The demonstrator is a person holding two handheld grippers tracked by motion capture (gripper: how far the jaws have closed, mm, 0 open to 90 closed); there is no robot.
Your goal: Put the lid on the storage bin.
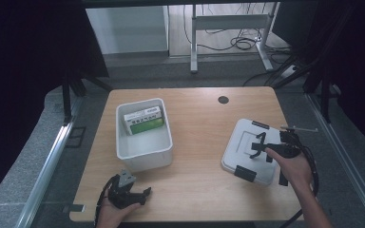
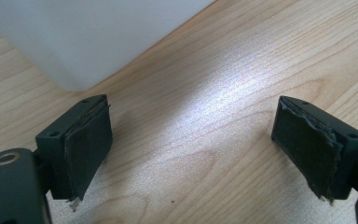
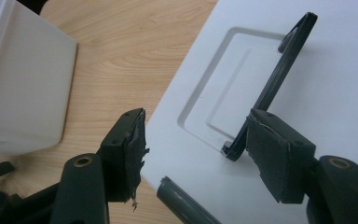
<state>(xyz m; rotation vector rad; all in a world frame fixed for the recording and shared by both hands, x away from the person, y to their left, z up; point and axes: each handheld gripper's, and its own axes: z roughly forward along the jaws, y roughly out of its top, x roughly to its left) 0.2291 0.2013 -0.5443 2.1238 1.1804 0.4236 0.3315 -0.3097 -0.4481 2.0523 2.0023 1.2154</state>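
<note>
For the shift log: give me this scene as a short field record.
surface: wooden table
bin: open white bin, left of centre
bin contents: green-and-white box
lid: grey lid flat on the table, dark handle raised
left gripper: open, near the table's front edge
right gripper: open, over the lid

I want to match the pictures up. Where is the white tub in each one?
High view: the white tub sits left of centre on the table, a green-and-white box inside.
Left gripper view: its wall is at top left.
Right gripper view: its corner is at left.
Shared landmark: the wooden table.
</note>
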